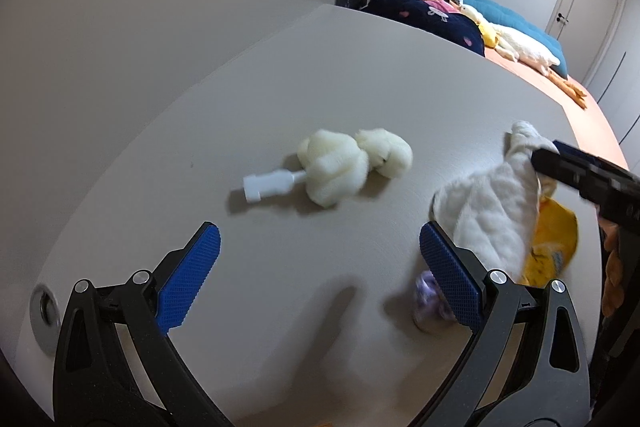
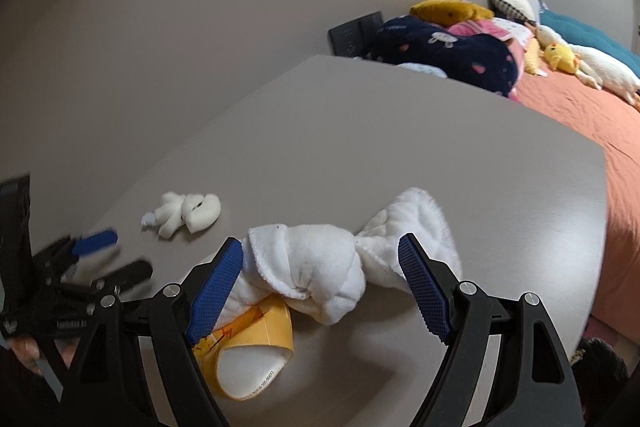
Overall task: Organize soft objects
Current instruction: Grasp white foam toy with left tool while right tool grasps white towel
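Grey table (image 1: 360, 75), metal grommet (image 1: 45, 307) set in its near left corner. Beyond it, a bed with orange sheet (image 2: 580, 115), navy patterned blanket (image 2: 440, 55), teal pillow (image 1: 516, 23), plush goose (image 2: 600, 67), mustard plush (image 2: 448, 9). Black panel (image 2: 356, 35) on wall. Door (image 1: 592, 11) far right.
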